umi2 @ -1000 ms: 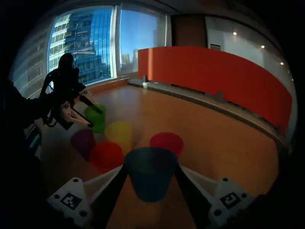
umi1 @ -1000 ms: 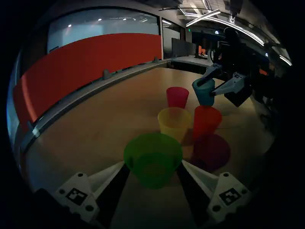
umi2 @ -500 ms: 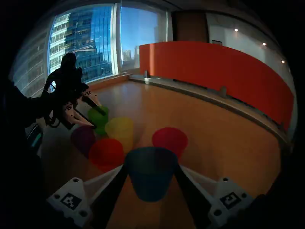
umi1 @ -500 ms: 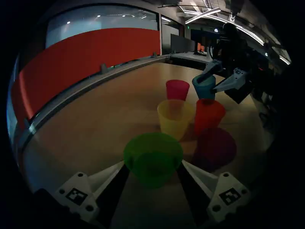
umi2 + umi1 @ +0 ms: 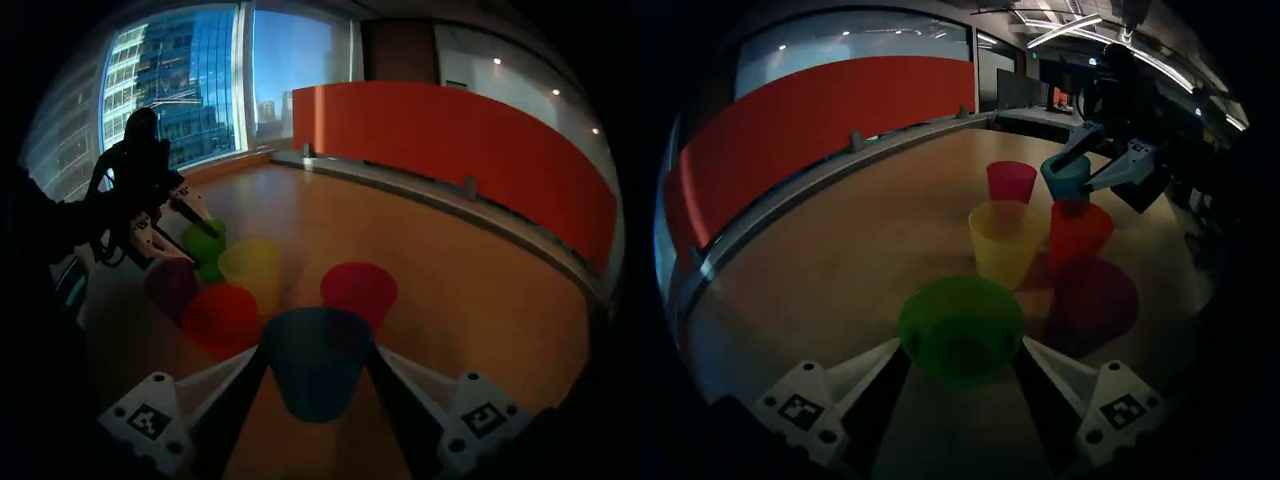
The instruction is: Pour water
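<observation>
Left claw (image 5: 962,344) holds the green cup (image 5: 962,324) upright, right claw (image 5: 317,350) the blue cup (image 5: 318,368); yellow cup (image 5: 1006,240) stands just beyond the green.

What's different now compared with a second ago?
Very little. The left gripper and right gripper each dipped slightly forward, so the room slid upward in both views. They still hold the green cup and blue cup; nothing was released. The yellow cup, orange cup, red cup and purple cup stayed put.
</observation>
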Action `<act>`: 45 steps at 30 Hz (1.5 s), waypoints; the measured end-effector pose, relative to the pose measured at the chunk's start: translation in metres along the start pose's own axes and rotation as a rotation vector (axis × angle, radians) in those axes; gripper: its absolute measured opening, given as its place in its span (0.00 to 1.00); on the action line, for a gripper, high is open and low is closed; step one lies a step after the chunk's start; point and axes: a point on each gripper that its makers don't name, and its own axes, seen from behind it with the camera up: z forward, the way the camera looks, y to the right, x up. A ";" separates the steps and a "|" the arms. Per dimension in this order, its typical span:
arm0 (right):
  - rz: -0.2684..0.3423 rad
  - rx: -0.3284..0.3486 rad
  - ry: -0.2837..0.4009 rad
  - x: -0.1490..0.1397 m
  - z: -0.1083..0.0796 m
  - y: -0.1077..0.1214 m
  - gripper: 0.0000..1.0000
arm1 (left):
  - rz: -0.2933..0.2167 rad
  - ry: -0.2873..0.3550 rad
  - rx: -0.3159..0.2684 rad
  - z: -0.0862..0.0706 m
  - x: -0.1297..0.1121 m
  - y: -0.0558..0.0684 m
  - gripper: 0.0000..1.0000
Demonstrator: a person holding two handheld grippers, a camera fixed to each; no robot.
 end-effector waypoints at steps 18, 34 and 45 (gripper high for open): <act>-0.011 0.003 -0.040 -0.015 0.007 -0.003 0.90 | 0.030 -0.052 -0.015 -0.002 -0.011 0.005 0.91; -0.024 -0.026 -0.063 -0.030 -0.003 -0.002 0.91 | 0.007 -0.080 -0.009 -0.020 -0.025 0.005 0.91; -0.010 -0.045 -0.072 -0.040 -0.011 -0.006 0.91 | -0.016 -0.059 -0.001 -0.030 -0.024 0.010 0.91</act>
